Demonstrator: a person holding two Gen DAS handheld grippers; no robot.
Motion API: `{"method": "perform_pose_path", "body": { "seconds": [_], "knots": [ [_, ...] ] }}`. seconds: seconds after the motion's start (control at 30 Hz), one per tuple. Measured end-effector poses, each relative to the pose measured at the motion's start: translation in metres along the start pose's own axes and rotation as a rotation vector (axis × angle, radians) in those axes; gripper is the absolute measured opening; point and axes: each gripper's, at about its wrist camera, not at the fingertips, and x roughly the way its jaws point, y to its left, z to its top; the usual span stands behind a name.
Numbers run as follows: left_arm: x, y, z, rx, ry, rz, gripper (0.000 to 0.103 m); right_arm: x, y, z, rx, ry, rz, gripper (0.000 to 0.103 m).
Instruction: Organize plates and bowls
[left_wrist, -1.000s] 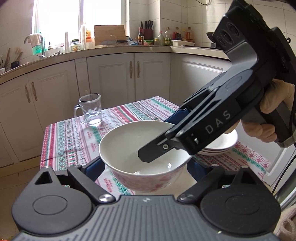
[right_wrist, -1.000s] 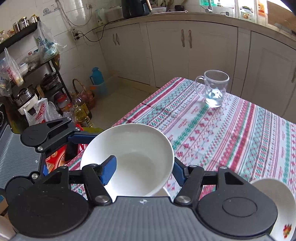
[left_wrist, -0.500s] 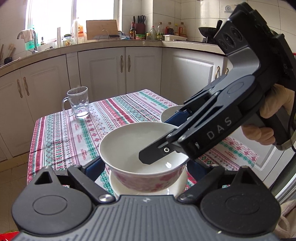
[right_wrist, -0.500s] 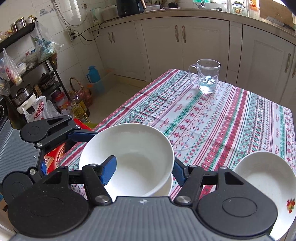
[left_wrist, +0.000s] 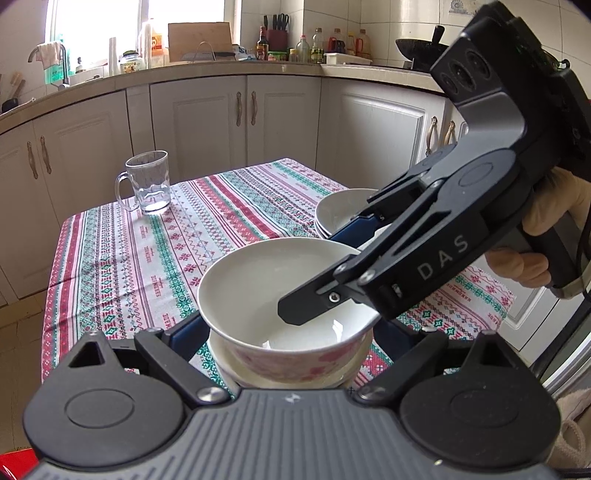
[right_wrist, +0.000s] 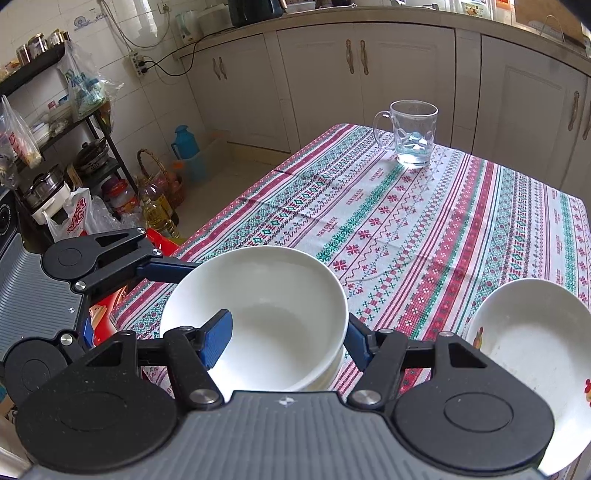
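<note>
A white bowl (left_wrist: 258, 288) with a pink flower pattern outside hangs just over a white dish (left_wrist: 229, 365) on the tablecloth. My left gripper (left_wrist: 291, 321) spans the bowl, its blue fingers (left_wrist: 188, 332) against both sides, shut on it. From the right my right gripper (left_wrist: 317, 275) comes in, held by a hand (left_wrist: 546, 229). One of its fingers is inside the bowl and the other outside the far rim. In the right wrist view the bowl (right_wrist: 280, 295) sits between that gripper's (right_wrist: 286, 341) pads, with the dish's rim (right_wrist: 334, 373) showing below.
A stack of white dishes (left_wrist: 340, 210) stands to the right, its top one (right_wrist: 528, 343) marked with a red flower. A glass mug (right_wrist: 413, 134) is at the table's (left_wrist: 110, 258) far corner. Beyond the left edge stands a rack of pots (right_wrist: 74, 166), with bottles on the floor.
Both grippers have carried the bowl together, lower and toward the near table edge. The white dish now shows right under it. The dish stack has come clear at the right. Neither grip changed.
</note>
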Motion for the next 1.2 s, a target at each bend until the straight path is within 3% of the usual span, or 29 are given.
{"method": "perform_pose_path", "body": {
  "seconds": [0.67,0.73,1.0,1.2],
  "knots": [
    [0.009,0.006,-0.003,-0.007,0.045,-0.019,0.095,0.004,-0.001,-0.006,-0.002,-0.005,0.011,0.072],
    [0.010,0.008,-0.003,-0.010,0.048,-0.025,0.096,0.004,-0.001,-0.007,-0.005,-0.009,0.010,0.073],
    [-0.001,0.008,-0.005,0.027,0.023,-0.023,0.099,0.001,0.001,-0.015,-0.024,-0.037,-0.022,0.096],
    [-0.006,0.011,-0.010,0.026,0.044,-0.019,0.099,-0.001,-0.001,-0.025,-0.023,-0.042,-0.046,0.096]
  ]
}}
